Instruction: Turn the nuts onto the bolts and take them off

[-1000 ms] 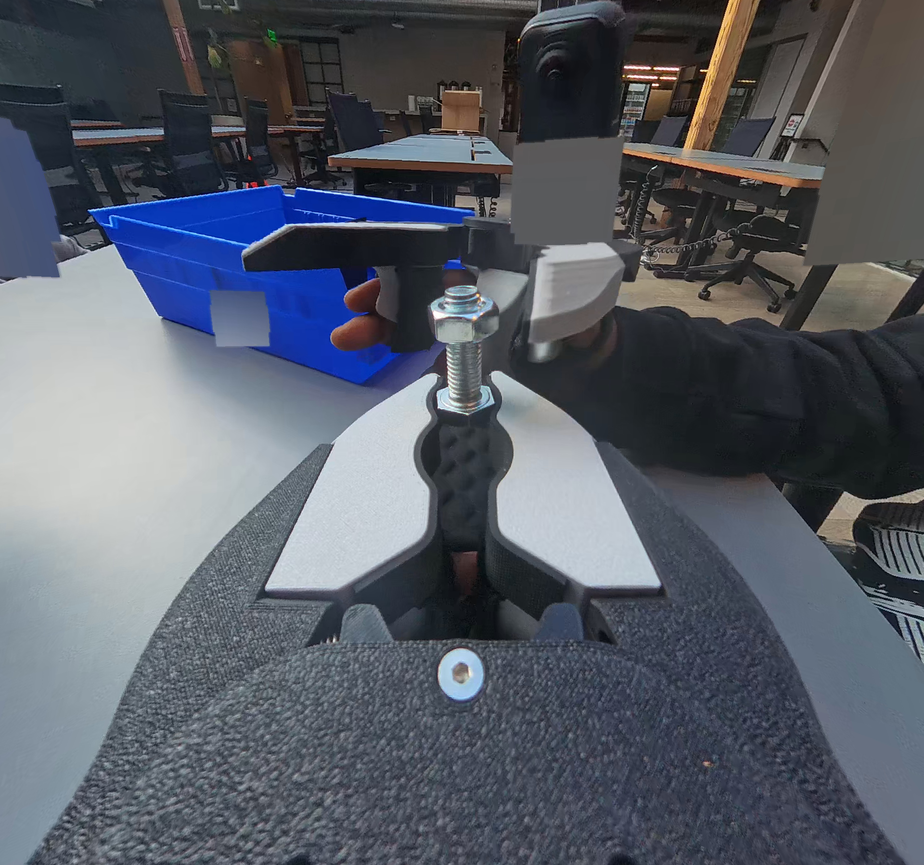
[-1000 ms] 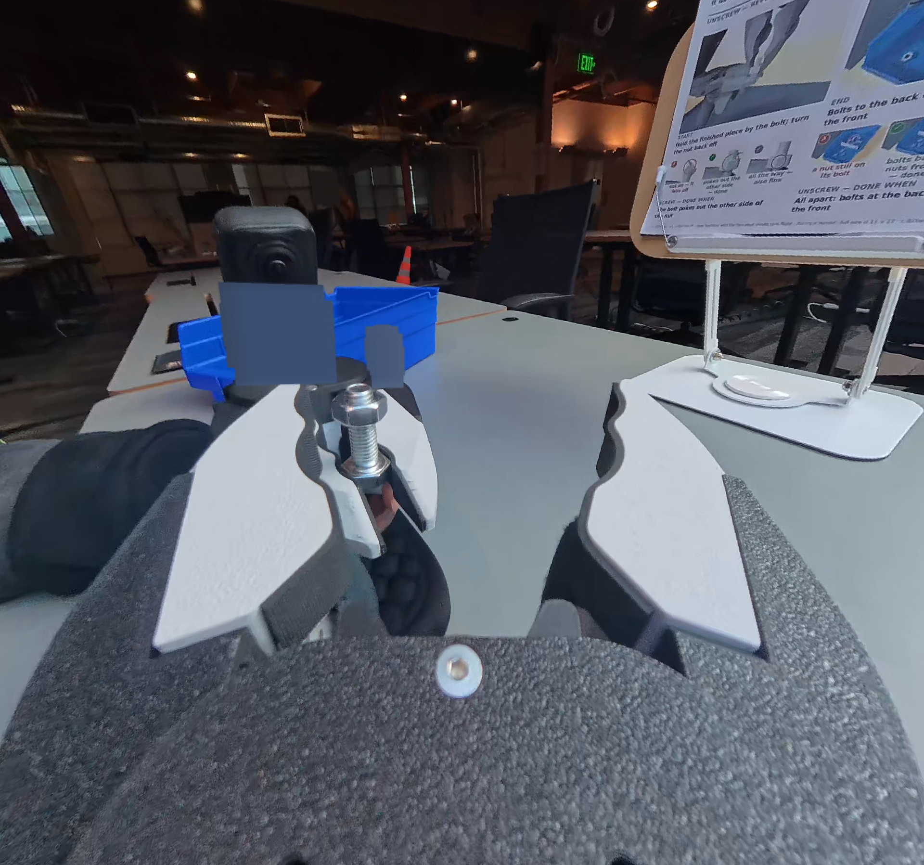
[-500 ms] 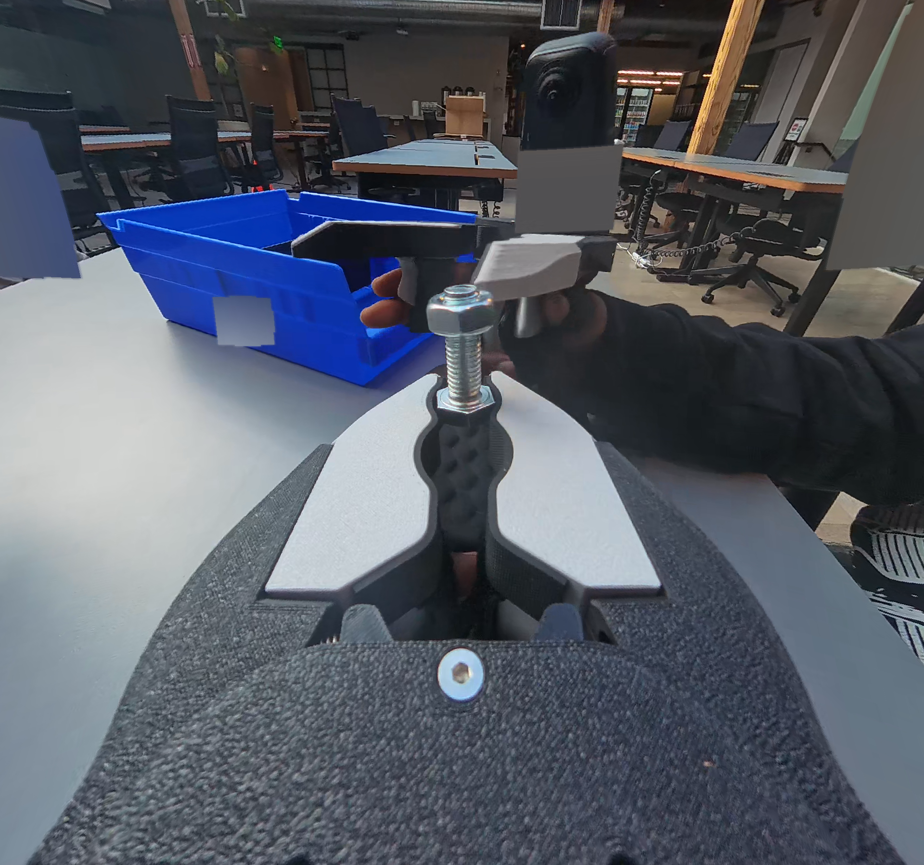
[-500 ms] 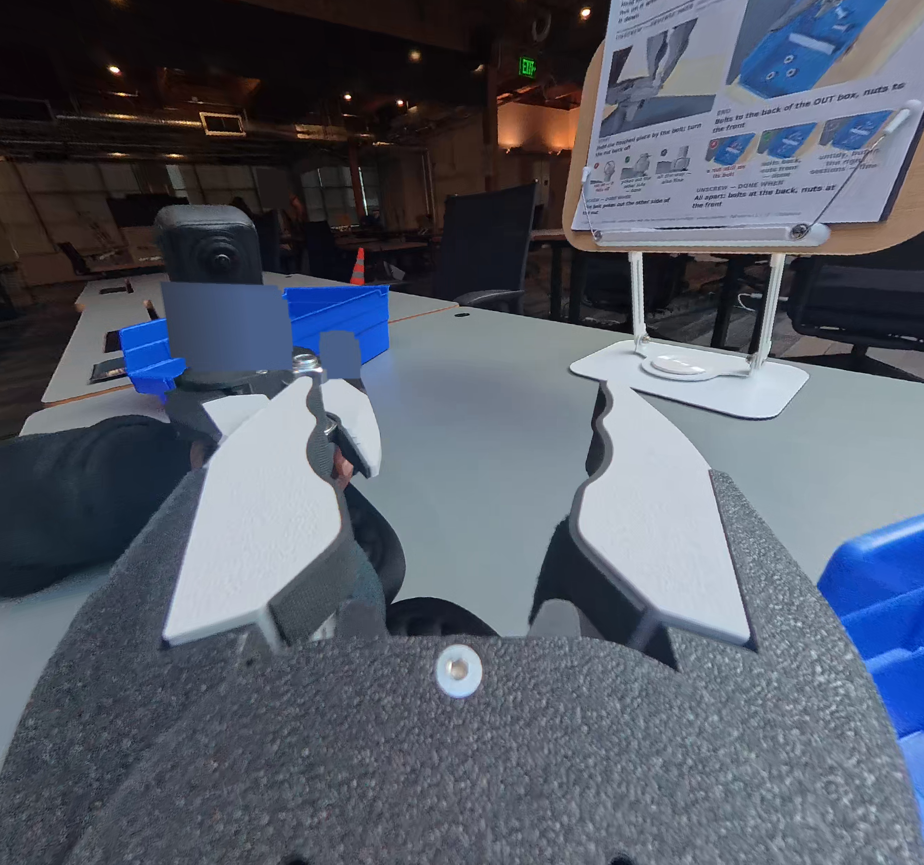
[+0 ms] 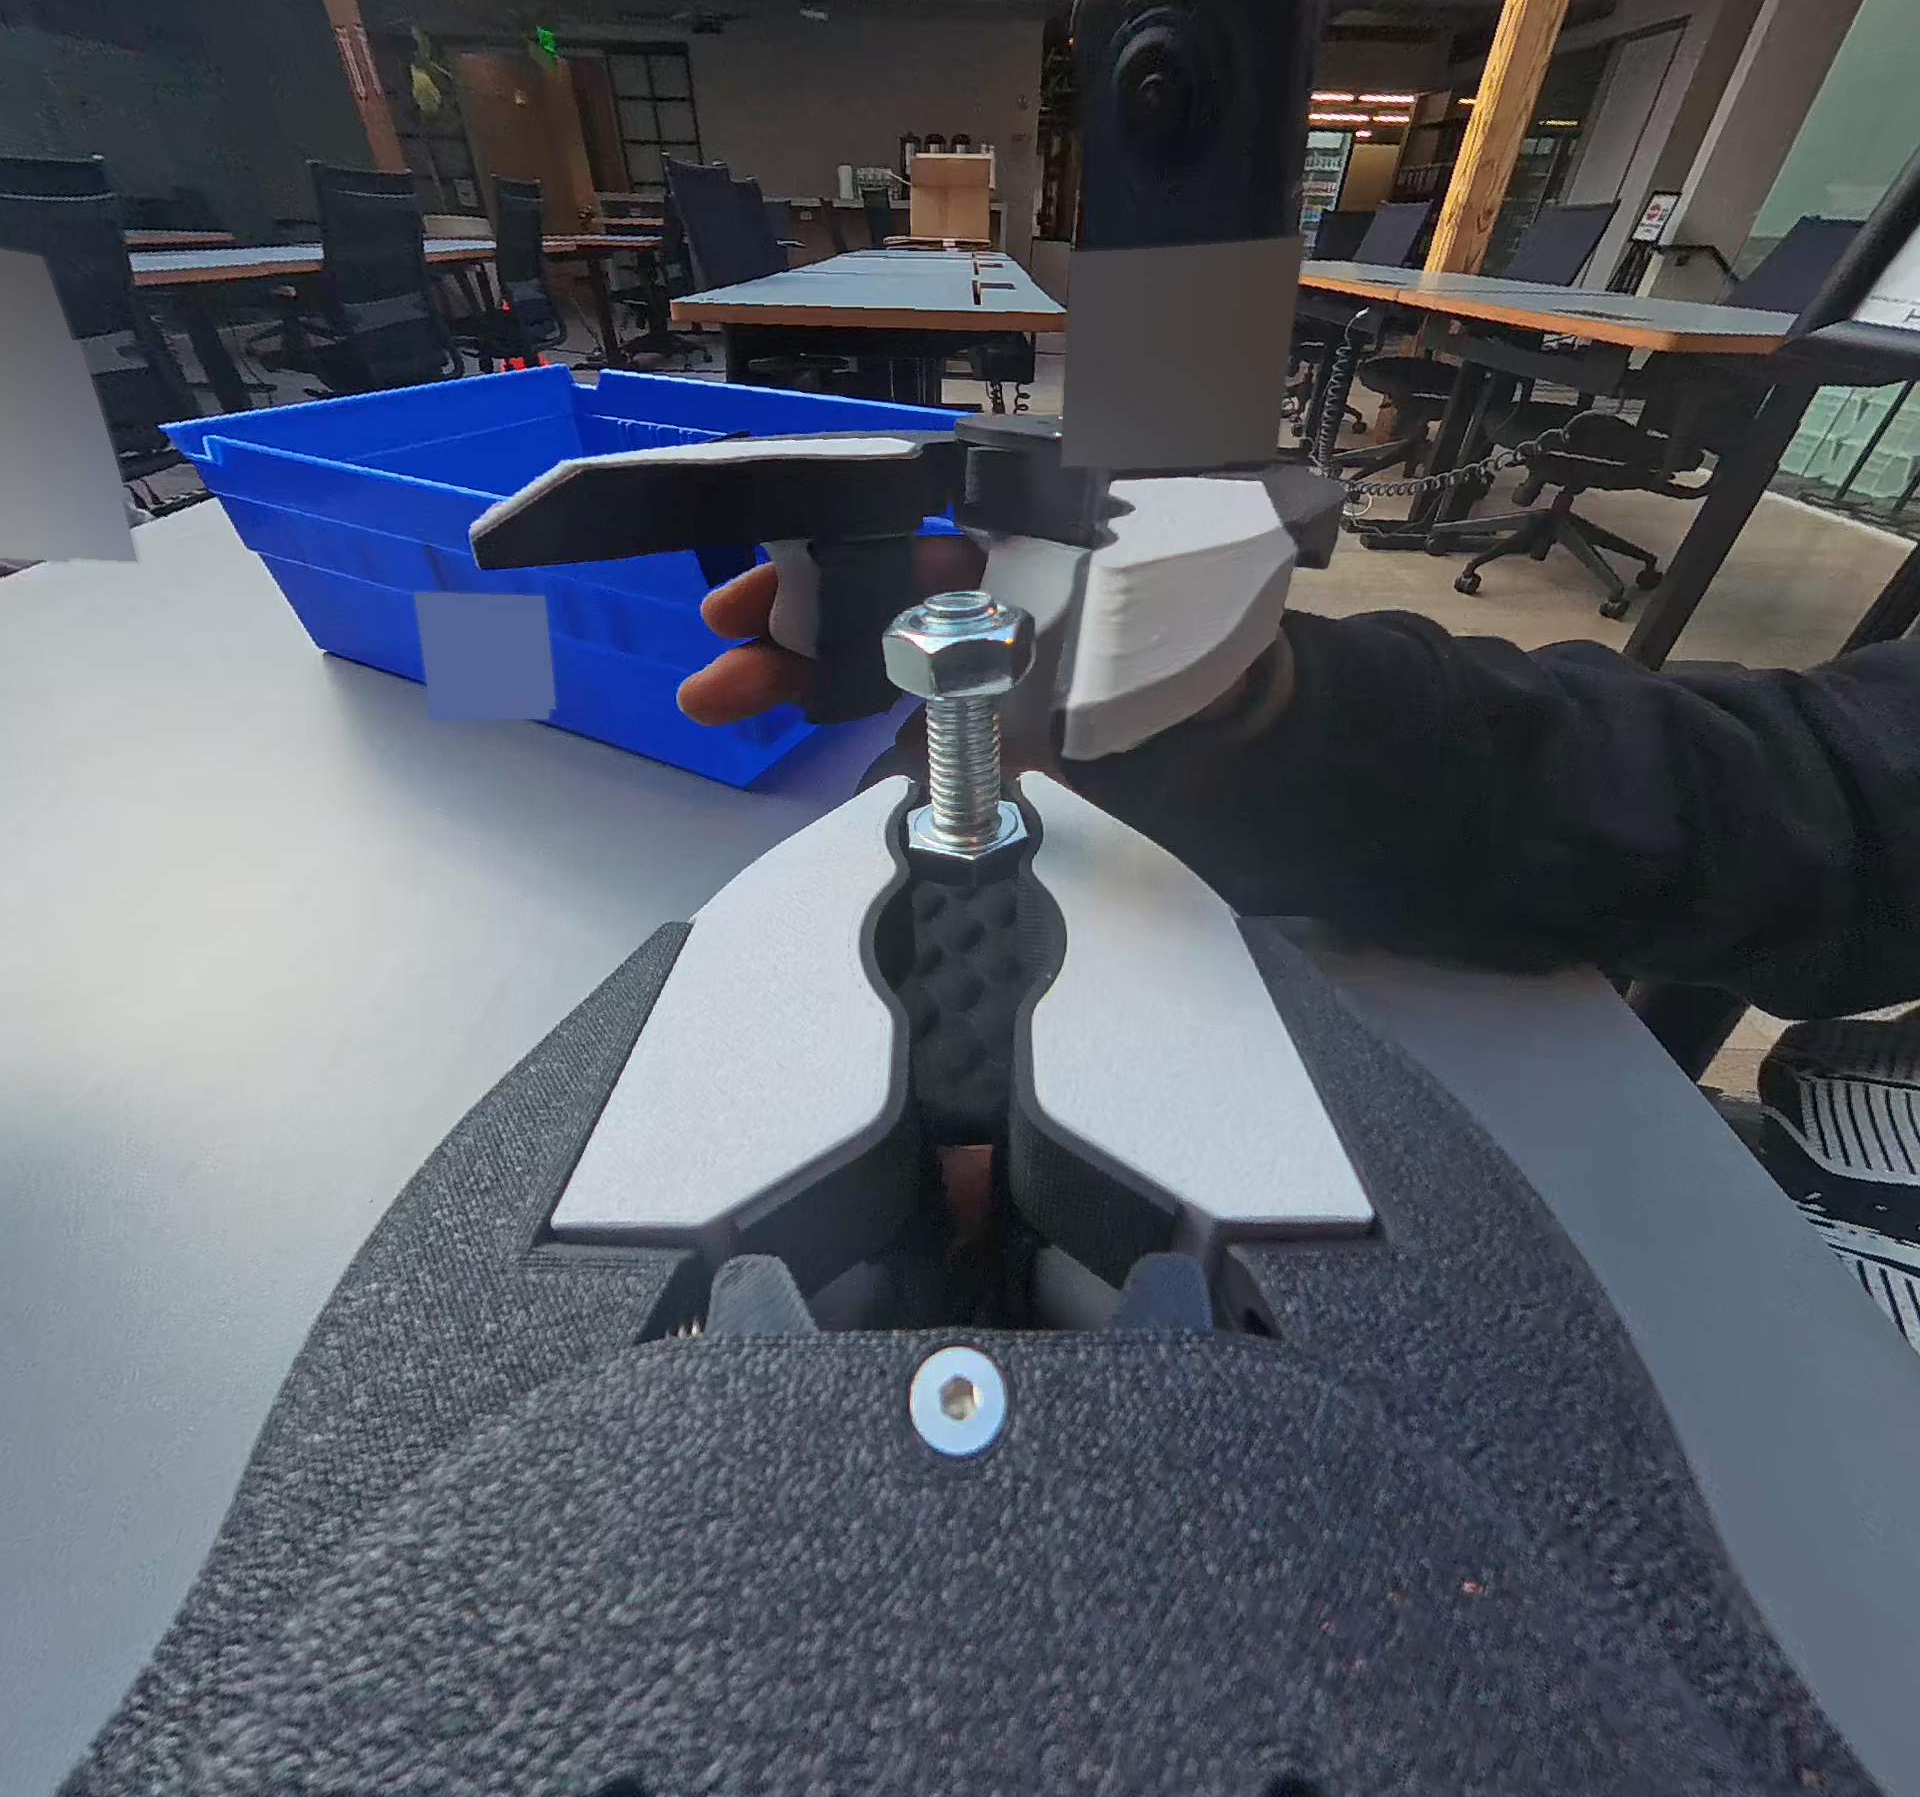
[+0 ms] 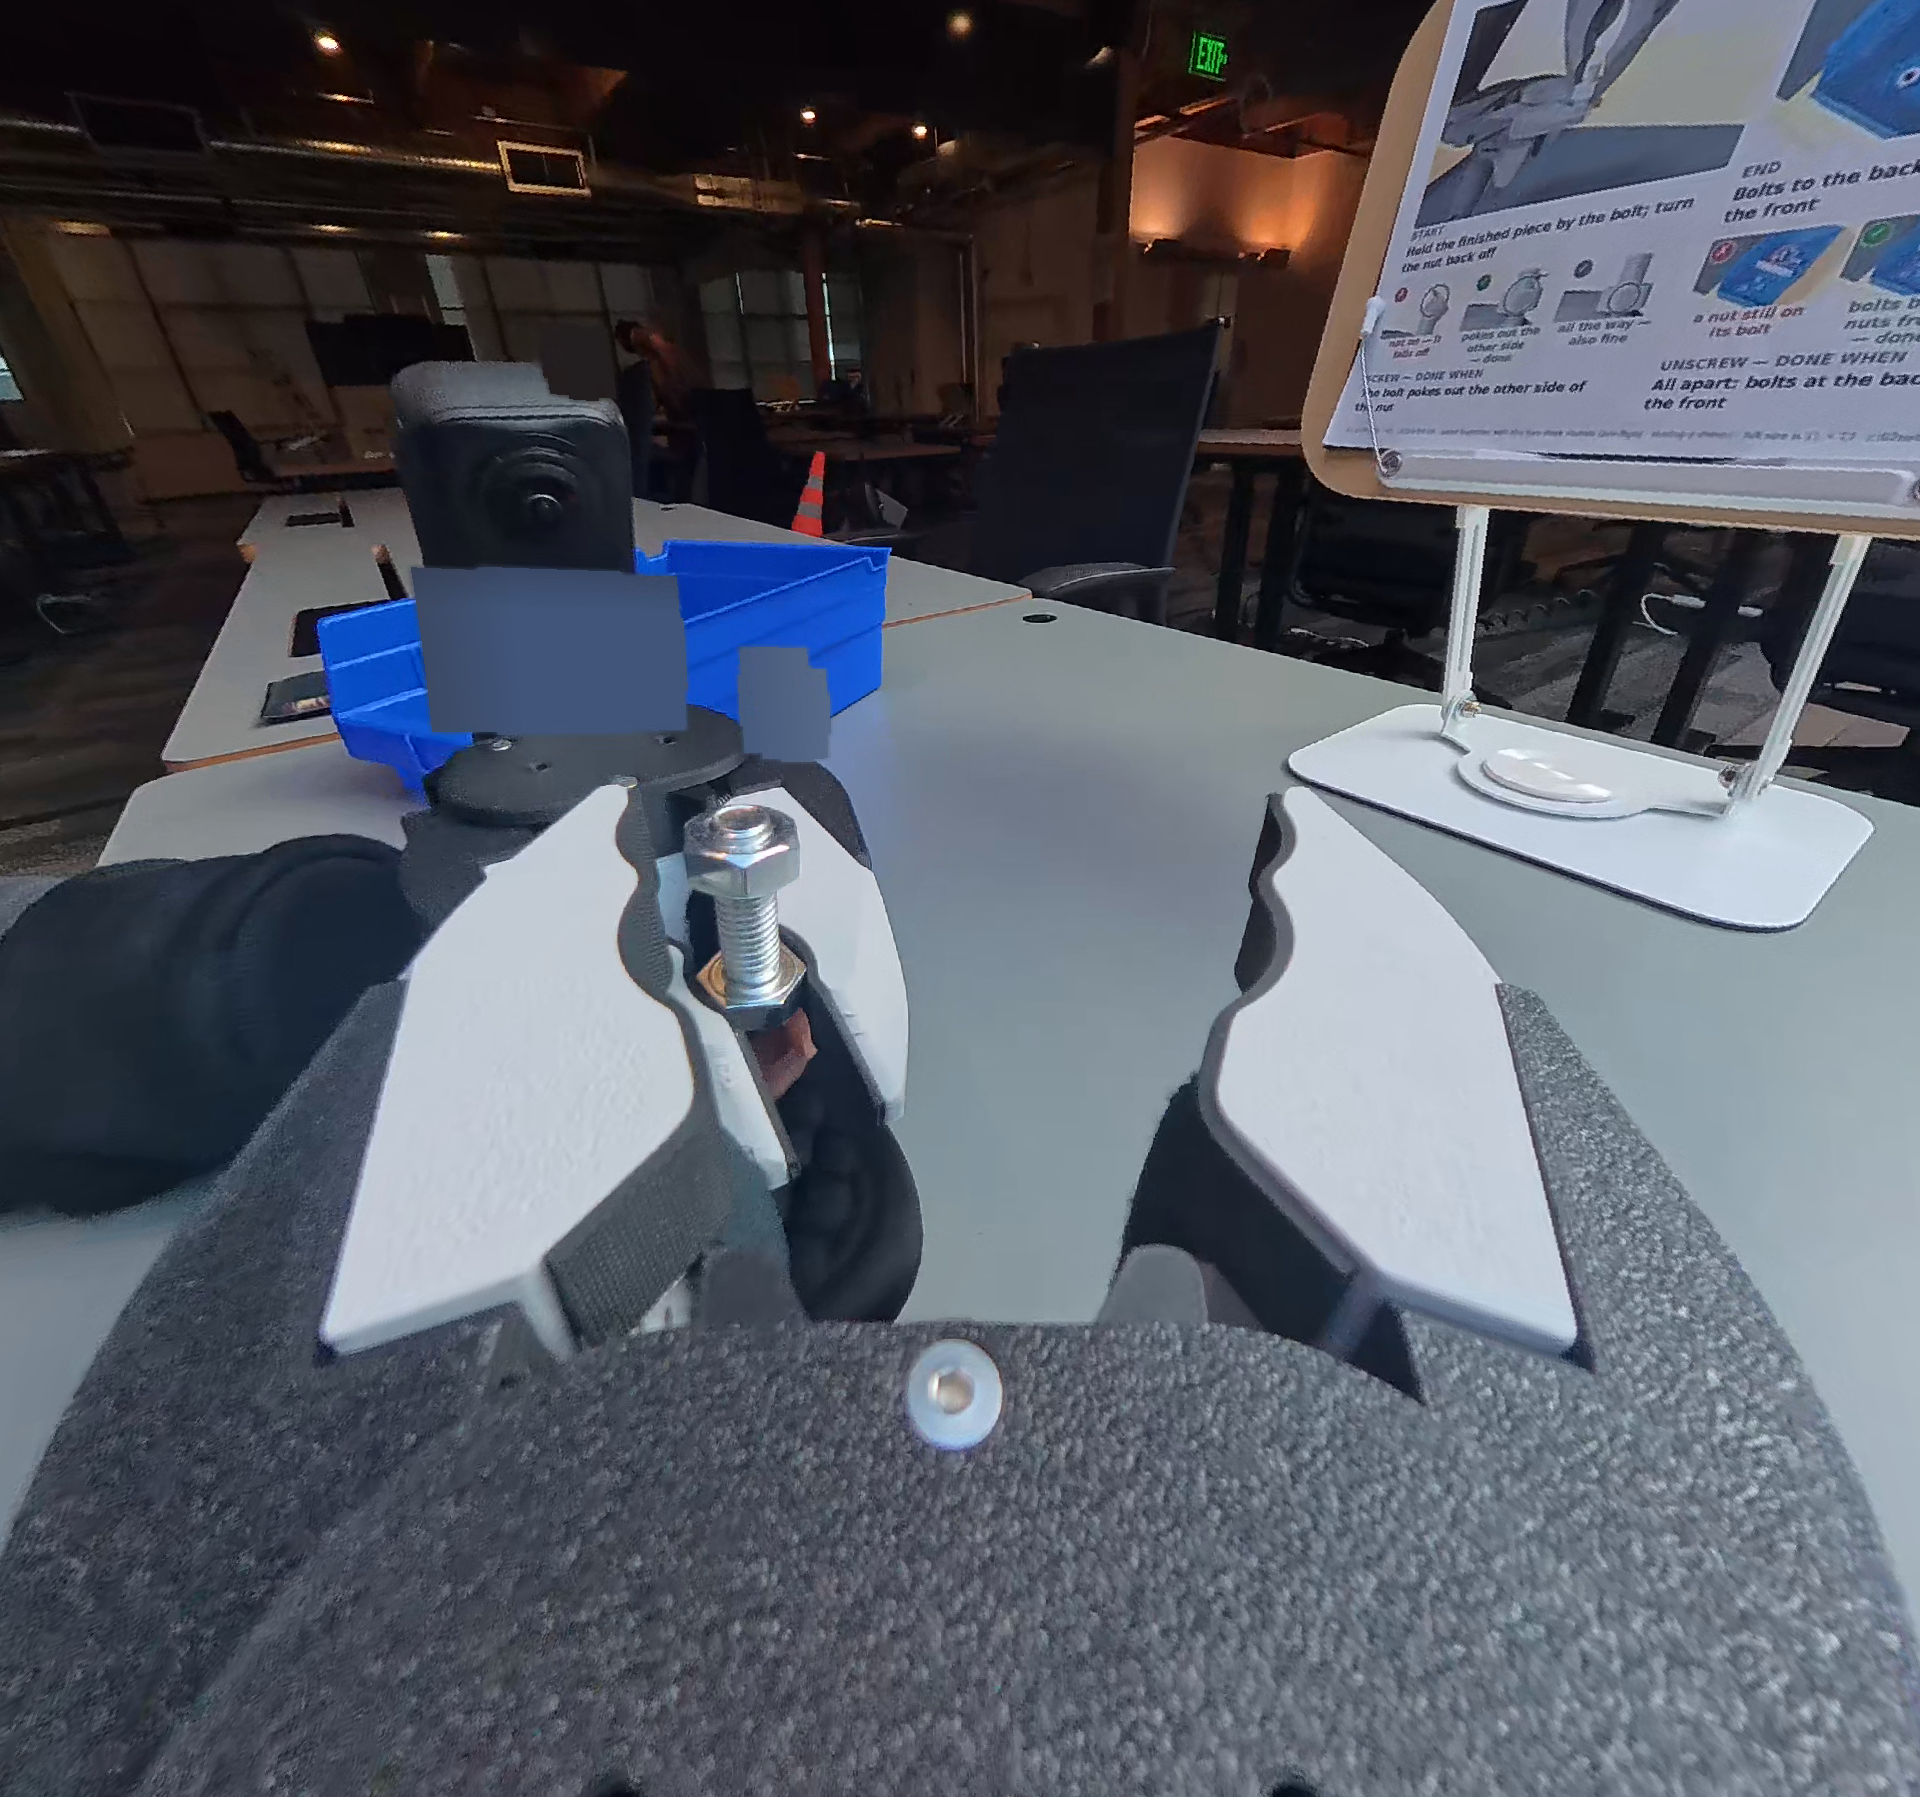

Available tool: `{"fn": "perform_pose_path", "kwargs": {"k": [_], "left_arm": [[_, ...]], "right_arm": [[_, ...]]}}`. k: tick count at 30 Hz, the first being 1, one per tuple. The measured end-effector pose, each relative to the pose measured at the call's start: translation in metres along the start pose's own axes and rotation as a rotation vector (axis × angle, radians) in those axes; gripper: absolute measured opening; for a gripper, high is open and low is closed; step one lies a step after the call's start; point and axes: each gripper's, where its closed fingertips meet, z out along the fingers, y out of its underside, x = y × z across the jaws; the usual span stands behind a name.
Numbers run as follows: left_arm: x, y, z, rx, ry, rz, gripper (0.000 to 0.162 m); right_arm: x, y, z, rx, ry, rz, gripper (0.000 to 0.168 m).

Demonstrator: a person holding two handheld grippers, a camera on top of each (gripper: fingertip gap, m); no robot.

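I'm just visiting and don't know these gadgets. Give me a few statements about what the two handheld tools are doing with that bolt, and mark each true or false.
1. The left gripper is shut on the bolt. True.
2. The right gripper has its jaws clamped around the nut. False: its jaws stand wide apart and hold nothing.
3. The nut sits at the top end of the bolt's thread, well clear of the bolt head. True.
4. The bolt lies flat on the table. False: it points upward, held above the table.
5. A blue bin stands on the table beyond the bolt. True.
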Motion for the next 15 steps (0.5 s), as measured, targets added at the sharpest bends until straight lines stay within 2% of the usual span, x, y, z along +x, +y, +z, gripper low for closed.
{"fn": "perform_pose_path", "kwargs": {"k": [8,11,13,15], "left_arm": [[0.0,0.0,0.0,0.001,0.002,-0.001,0.014],[0.0,-0.002,-0.002,0.017,0.006,-0.009,0.014],[0.0,-0.002,-0.001,0.015,0.004,-0.004,0.014],[0.0,-0.002,-0.001,0.012,0.002,0.0,0.014]], "right_arm": [[0.014,0.006,-0.016,-0.037,0.053,0.002,0.111],[0.021,0.003,-0.029,-0.026,0.06,0.005,0.102],[0.02,-0.002,-0.037,-0.008,0.009,-0.008,0.095],[0.014,-0.009,-0.039,-0.003,-0.079,-0.031,0.099]]}}
